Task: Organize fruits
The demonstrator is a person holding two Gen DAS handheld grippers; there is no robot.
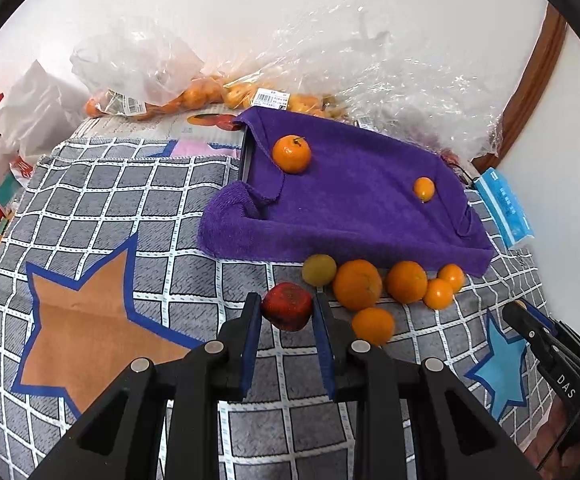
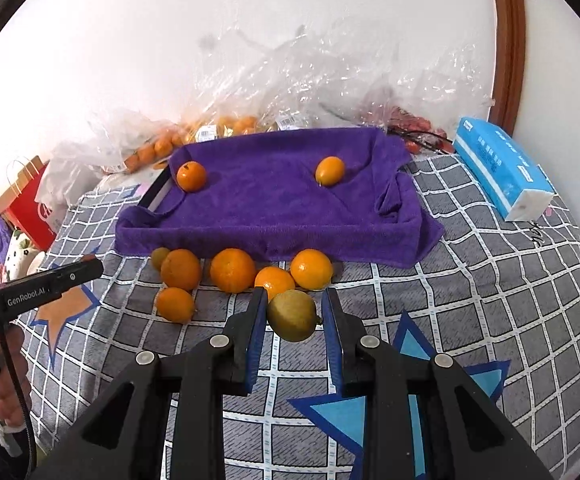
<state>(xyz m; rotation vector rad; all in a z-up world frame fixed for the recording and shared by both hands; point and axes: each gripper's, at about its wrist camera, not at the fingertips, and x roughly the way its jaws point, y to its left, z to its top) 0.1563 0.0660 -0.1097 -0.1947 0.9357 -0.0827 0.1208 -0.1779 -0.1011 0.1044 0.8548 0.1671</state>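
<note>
My left gripper (image 1: pixel 287 307) is shut on a red fruit (image 1: pixel 287 306), held above the checked cloth. My right gripper (image 2: pixel 295 311) is shut on a yellow-green fruit (image 2: pixel 292 315); its left pad touches the fruit, the right pad sits very close. A purple towel-lined tray (image 2: pixel 274 208) holds an orange (image 2: pixel 191 176) at its left and a small orange (image 2: pixel 329 170) at its right. Several oranges (image 2: pixel 232 270) and a greenish fruit (image 1: pixel 319 269) lie in a row in front of the tray.
Clear plastic bags of oranges (image 1: pixel 162 100) lie behind the tray against the wall. A blue tissue pack (image 2: pixel 504 168) lies right of the tray. A red paper bag (image 2: pixel 30 204) stands at the left. The left gripper shows in the right wrist view (image 2: pixel 50 284).
</note>
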